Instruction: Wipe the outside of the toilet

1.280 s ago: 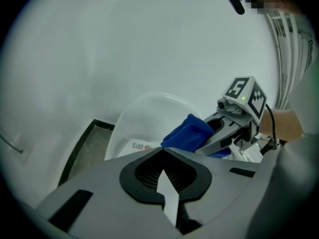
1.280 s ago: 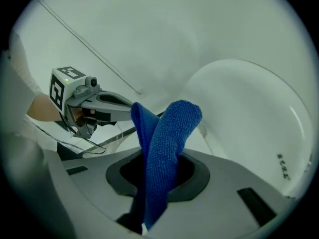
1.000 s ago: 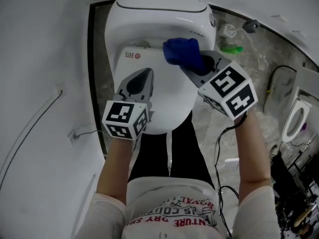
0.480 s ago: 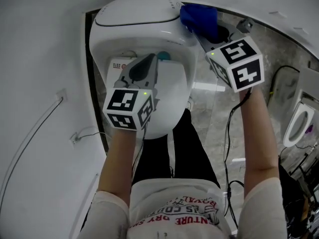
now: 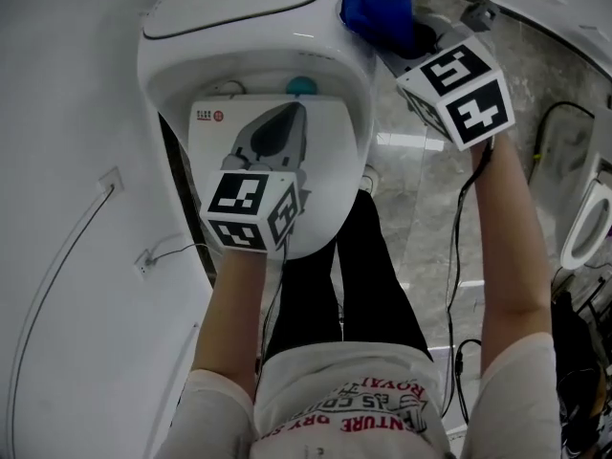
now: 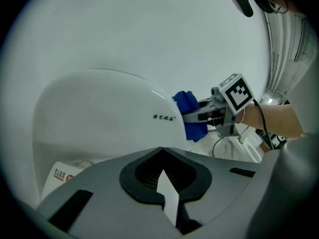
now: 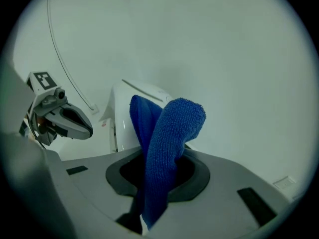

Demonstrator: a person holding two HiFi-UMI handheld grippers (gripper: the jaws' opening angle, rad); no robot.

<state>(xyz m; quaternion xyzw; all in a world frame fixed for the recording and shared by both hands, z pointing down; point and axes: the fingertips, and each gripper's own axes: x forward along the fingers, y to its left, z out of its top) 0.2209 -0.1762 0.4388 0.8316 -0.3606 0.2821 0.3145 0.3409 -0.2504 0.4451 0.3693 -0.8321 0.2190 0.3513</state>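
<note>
The white toilet [image 5: 239,36] fills the top of the head view, its closed lid [image 5: 325,189] nearer me. My right gripper [image 5: 394,32] is shut on a blue cloth [image 5: 376,8], which is pressed to the upper right side of the toilet's rear body. The right gripper view shows the cloth [image 7: 169,138] folded and sticking up out of the jaws, with the toilet [image 7: 122,118] behind it. My left gripper [image 5: 292,115] hovers over the lid, jaws together, holding nothing. In the left gripper view the toilet's curved body [image 6: 99,113] rises ahead, with the cloth [image 6: 189,114] at its right flank.
A white wall with a cable and a socket [image 5: 143,256] runs along the left. Grey marble floor [image 5: 421,218] lies to the right, with black cables and another white toilet seat [image 5: 591,226] at the edge. A teal round part [image 5: 301,86] sits behind the lid.
My right gripper has carried the blue cloth from the top of the toilet out to its upper right side. The left gripper stayed over the lid.
</note>
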